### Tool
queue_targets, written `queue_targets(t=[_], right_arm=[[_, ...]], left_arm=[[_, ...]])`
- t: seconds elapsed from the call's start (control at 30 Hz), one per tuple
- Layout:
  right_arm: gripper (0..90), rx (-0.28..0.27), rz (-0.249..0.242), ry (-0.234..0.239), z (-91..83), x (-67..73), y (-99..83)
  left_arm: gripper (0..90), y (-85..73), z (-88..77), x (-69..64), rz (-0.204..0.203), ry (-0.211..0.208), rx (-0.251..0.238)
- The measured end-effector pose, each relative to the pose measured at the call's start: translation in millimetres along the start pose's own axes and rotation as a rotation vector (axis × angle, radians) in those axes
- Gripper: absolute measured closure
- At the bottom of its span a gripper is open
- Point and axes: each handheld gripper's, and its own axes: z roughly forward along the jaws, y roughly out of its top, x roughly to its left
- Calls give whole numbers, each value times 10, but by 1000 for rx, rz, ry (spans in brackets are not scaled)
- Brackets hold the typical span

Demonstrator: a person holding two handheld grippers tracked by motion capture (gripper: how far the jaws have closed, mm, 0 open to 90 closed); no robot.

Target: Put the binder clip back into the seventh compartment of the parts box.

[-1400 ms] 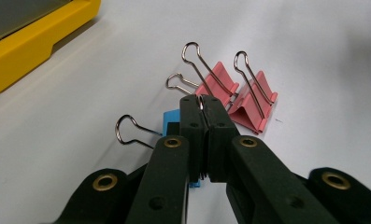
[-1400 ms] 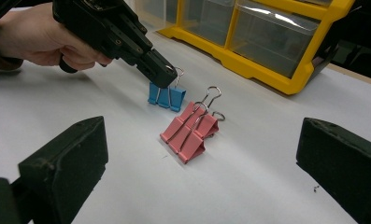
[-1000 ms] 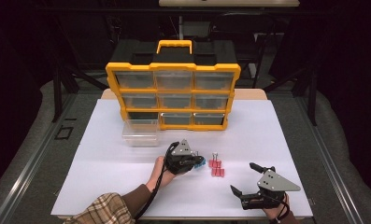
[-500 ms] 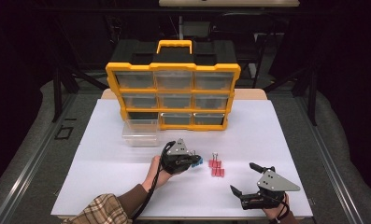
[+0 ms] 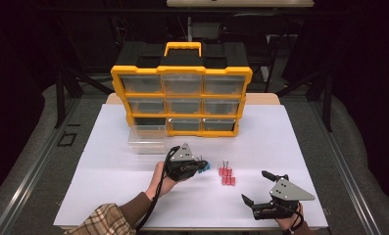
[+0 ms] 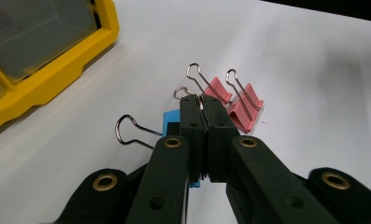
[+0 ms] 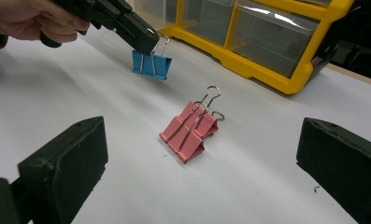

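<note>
Jaws of the left gripper (image 7: 148,41) are pinching one wire handle of the blue metal binder clip (image 7: 151,64), dangling it at ten o'clock from the pink binder clips (image 7: 189,130); being thin, the wire could be slipping free onto the white worktop (image 7: 267,154) while the right gripper (image 5: 259,190) is resting spread

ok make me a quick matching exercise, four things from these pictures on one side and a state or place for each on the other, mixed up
Things:
1. blue binder clip
2. pink binder clips
3. clear drawer
4. right gripper

States or places:
A. open, holding nothing
B. pulled out, sitting on the table in front of the yellow organizer
C. lying on the table in a small group
D. held by a wire handle in the left gripper

Pairs: 1-D, 2-C, 3-B, 4-A
</note>
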Motion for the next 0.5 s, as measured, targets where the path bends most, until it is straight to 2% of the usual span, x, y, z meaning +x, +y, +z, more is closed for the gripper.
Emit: queue_targets(t=[0.5], right_arm=[[15, 1, -4, -2, -6, 3, 1]], left_arm=[[886, 39, -169, 123, -15, 44, -30]])
